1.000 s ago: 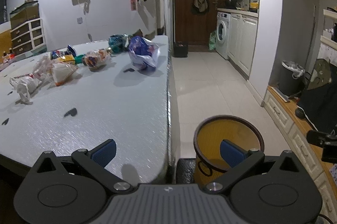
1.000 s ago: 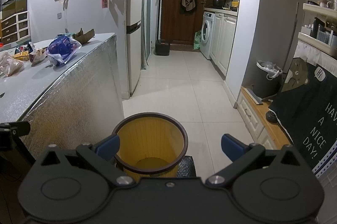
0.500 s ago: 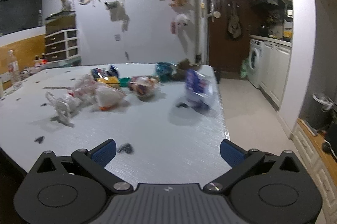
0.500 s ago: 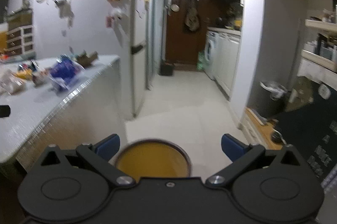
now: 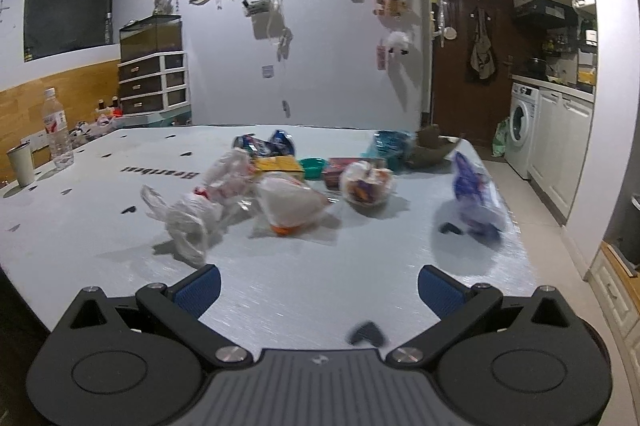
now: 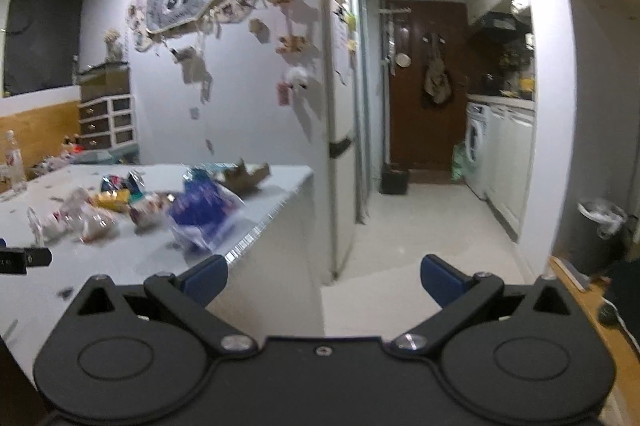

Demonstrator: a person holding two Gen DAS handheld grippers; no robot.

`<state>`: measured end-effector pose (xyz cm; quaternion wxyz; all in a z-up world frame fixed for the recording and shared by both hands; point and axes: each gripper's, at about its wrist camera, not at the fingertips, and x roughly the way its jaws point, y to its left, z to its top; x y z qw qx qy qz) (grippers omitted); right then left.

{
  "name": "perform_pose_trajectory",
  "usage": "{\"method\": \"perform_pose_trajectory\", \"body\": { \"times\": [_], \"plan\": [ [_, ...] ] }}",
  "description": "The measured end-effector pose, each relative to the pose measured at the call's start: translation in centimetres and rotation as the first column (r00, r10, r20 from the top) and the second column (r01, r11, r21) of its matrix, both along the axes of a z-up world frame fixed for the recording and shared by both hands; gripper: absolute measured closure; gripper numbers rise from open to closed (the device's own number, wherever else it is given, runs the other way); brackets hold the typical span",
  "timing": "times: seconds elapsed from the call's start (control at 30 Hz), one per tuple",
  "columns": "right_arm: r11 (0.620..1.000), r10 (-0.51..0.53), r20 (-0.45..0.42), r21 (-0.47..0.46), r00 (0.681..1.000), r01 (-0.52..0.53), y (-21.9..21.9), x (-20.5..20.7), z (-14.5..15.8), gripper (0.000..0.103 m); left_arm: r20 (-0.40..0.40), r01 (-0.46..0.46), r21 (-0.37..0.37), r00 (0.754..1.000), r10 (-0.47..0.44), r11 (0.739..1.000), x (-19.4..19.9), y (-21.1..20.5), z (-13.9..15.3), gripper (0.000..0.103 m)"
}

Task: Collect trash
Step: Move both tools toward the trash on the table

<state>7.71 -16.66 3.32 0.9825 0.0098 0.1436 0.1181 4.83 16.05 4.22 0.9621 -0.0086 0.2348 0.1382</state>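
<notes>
Trash is seen scattered across the far half of a pale grey table [image 5: 280, 290] in the left wrist view. A crumpled white plastic bag [image 5: 192, 214] is found at about 11 o'clock from the left gripper [image 5: 319, 284], and a white bag with something orange under it [image 5: 290, 206] lies just beside it at 12 o'clock. A clear bag of coloured wrappers [image 5: 366, 184] is placed farther back, near 12 o'clock, and a blue and white bag [image 5: 474, 204] is set near the table's right edge at 2 o'clock, well apart from the white bags. Behind these, a yellow packet [image 5: 278, 165], a small green bowl [image 5: 313, 167] and a brown cardboard piece [image 5: 432, 150] are seen. A water bottle [image 5: 58, 130] and a cup [image 5: 22, 164] stand at 10 o'clock by the left edge.

The left gripper is held above the near part of the table with its blue pads [image 5: 199, 286] spread wide; nothing is gripped between them.

In the blurred right wrist view, the right gripper [image 6: 325, 280] is likewise spread wide and empty, held off the table's corner, with the blue and white bag at 11 o'clock and a tiled floor [image 6: 420, 226] at 12 o'clock.
</notes>
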Motion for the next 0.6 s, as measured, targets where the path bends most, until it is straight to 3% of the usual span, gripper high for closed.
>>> {"method": "perform_pose_trajectory", "body": {
  "times": [0.23, 0.33, 0.43, 0.6],
  "plan": [
    [0.992, 0.103, 0.027, 0.066, 0.994, -0.105, 4.8, 4.5, 0.7, 0.0, -0.051, 0.011, -0.043, 0.999, -0.014, 0.999, 0.8, 4.7, -0.2, 0.0],
    [0.987, 0.152, -0.003, 0.05, 0.988, -0.152, 7.8, 6.7, 0.7, 0.0, -0.071, 0.01, -0.032, 0.997, -0.012, 0.999, 0.9, 6.4, -0.3, 0.0],
    [0.982, 0.186, -0.037, 0.05, 0.982, -0.184, 10.9, 8.8, 0.8, 0.0, -0.1, 0.031, -0.071, 0.994, -0.038, 0.997, 1.3, 8.4, -0.5, 0.0],
    [0.977, 0.183, -0.128, 0.134, 0.975, -0.166, 14.4, 12.5, 0.6, 0.0, -0.151, 0.036, -0.066, 0.988, -0.046, 0.997, 2.1, 10.9, -1.1, 0.0]
  ]
}}
